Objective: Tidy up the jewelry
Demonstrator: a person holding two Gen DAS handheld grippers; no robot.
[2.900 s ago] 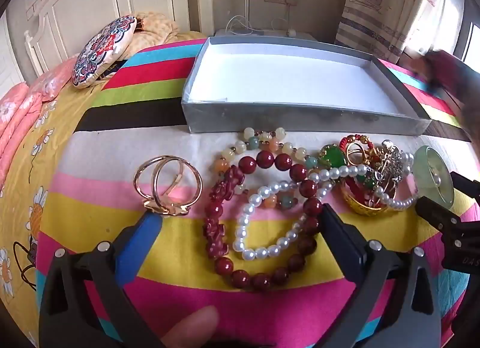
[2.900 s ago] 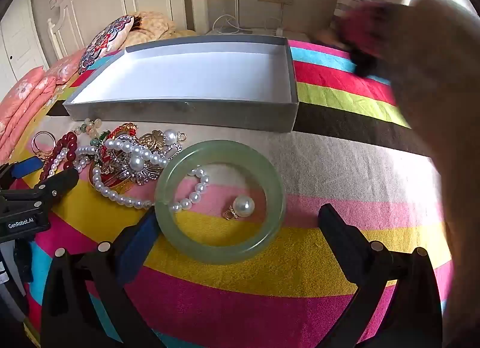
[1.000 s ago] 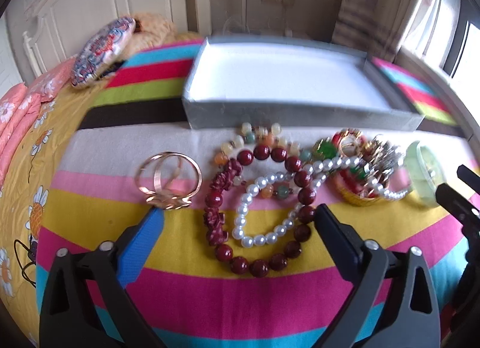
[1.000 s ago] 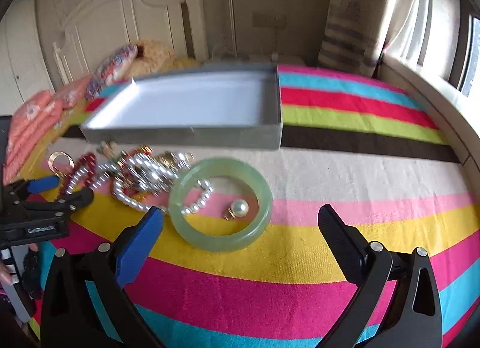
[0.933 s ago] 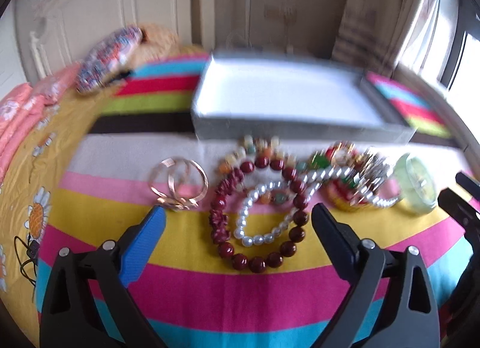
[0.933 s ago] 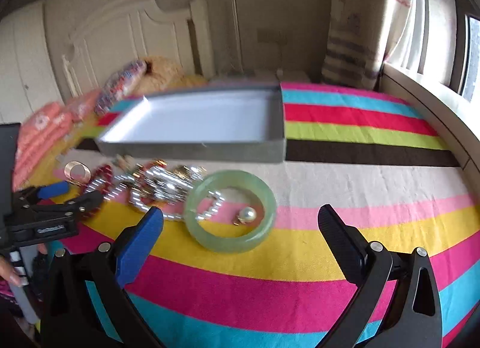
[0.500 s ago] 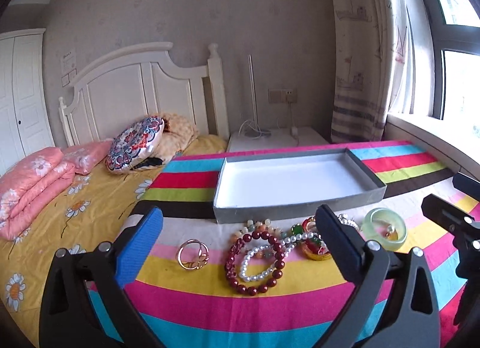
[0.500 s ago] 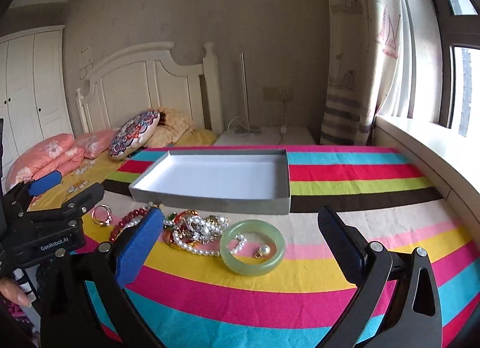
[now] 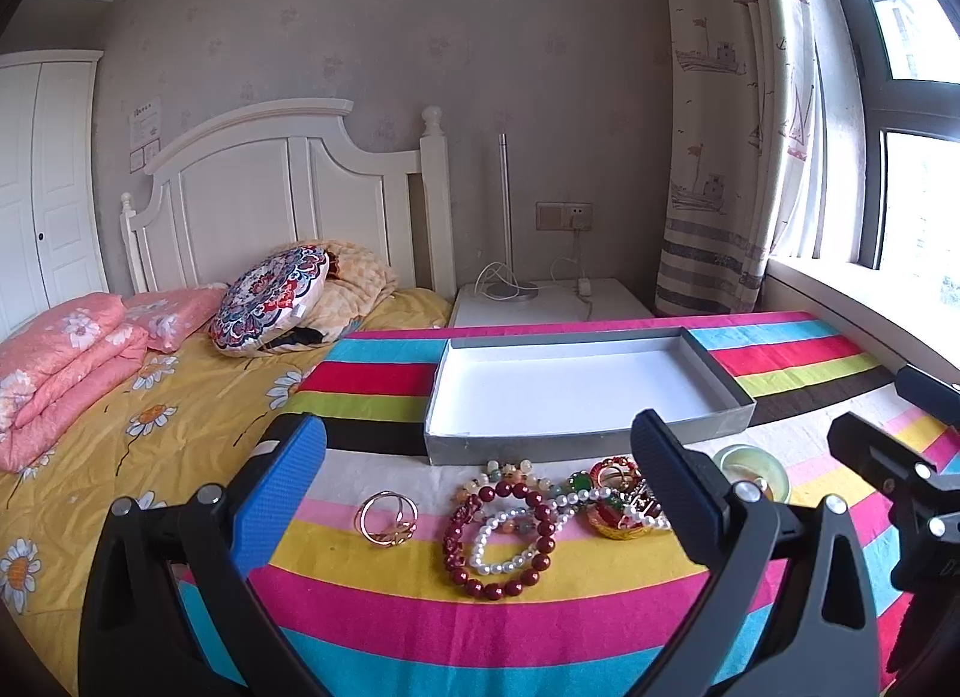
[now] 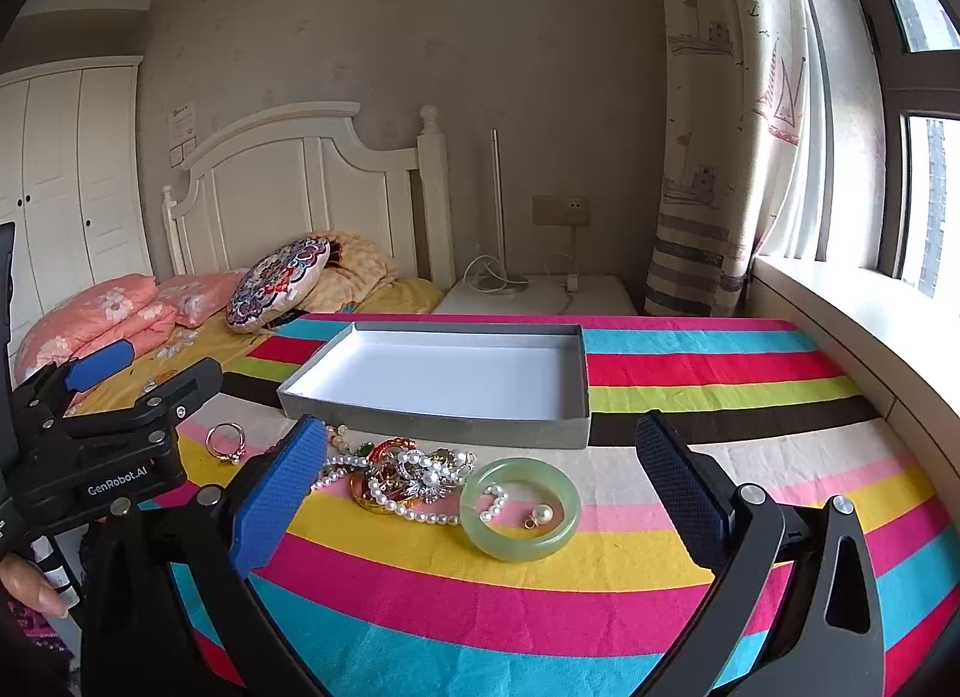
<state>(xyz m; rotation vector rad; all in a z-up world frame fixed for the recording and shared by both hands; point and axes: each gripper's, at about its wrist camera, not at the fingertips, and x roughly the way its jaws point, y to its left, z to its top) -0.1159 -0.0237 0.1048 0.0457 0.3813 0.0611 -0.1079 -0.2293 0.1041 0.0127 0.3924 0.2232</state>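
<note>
Both tongs are held above the striped cloth (image 9: 540, 625), clear of every item. The left tongs (image 9: 480, 493) stand spread wide, gripping nothing; the right tongs (image 10: 480, 487) likewise stand spread wide and grip nothing. Left to right in the left wrist view: a gold double-loop ring (image 9: 389, 518) lies by itself at the left end of the row, apart from the rest; next, a dark red bead bracelet (image 9: 501, 538) lies flat with a white pearl bracelet (image 9: 501, 541) inside its loop; a strand of pale mixed beads (image 9: 516, 470) lies just behind them. Further right a tangled heap of gold, red and green pieces (image 10: 408, 475) lies with a pearl strand (image 10: 420, 514) draped across it. At the right end a green jade bangle (image 10: 521, 508) lies flat, touching the heap, the strand's end reaching inside its ring beside a single pearl pendant (image 10: 542, 514). Behind the whole row stands a shallow grey box (image 10: 432, 427) with a white floor, holding no jewelry. Items rest on the cloth near the box's front wall; the bed (image 9: 150, 427) lies to the left
</note>
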